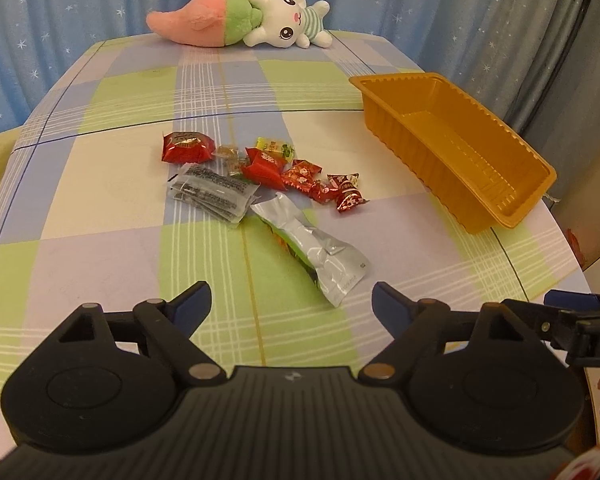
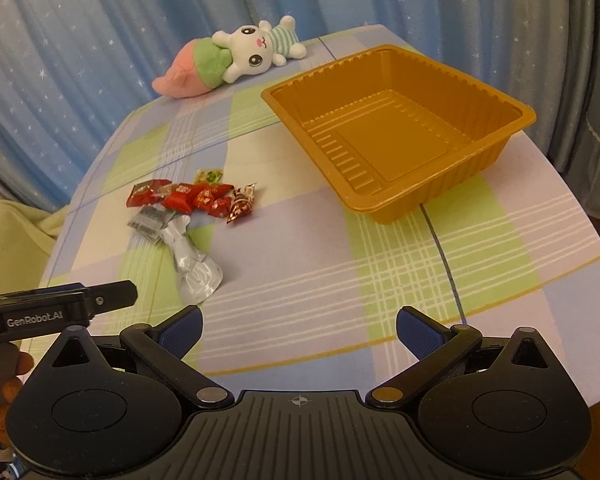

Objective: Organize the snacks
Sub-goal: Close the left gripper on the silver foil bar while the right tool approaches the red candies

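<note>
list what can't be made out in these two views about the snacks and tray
- Print on the silver packet: too small in both views.
- Snacks under the red candies: hidden by the overlapping pile.
- Tray far outer wall: hidden by its own rim, right view.
- Left hand-held gripper fingertips in right view: seen edge-on.

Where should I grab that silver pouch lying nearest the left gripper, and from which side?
Grip the silver pouch across its narrow pinched middle, coming from above. It lies flat, with its wide end towards the open left gripper, so the fingers should straddle the waist.
</note>
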Motion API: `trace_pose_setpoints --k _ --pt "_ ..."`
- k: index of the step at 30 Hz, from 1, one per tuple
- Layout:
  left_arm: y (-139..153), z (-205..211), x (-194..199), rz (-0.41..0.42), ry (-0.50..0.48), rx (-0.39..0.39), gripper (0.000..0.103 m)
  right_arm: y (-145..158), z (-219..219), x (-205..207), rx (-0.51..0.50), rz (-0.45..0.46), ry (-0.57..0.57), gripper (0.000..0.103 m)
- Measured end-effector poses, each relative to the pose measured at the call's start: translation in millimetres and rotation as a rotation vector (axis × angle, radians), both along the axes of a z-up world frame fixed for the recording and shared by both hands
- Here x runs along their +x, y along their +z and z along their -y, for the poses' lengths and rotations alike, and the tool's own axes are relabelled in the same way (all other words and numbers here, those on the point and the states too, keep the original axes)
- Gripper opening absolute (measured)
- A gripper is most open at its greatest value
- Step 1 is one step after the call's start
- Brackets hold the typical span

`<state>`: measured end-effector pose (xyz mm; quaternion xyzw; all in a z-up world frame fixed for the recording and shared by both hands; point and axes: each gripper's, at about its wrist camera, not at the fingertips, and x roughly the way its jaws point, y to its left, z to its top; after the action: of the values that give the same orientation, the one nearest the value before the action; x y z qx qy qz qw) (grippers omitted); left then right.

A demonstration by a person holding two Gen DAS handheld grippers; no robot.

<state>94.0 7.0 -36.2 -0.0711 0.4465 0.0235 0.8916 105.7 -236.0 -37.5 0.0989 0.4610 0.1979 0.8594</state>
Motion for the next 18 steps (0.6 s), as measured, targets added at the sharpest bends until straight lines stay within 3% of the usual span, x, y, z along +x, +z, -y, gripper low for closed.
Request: trace_pose_setpoints --k 18 --pt "-37 3 70 -0.061 0.049 -0.031 0.07 -9 -1 36 0.019 -0.014 -0.044 0.103"
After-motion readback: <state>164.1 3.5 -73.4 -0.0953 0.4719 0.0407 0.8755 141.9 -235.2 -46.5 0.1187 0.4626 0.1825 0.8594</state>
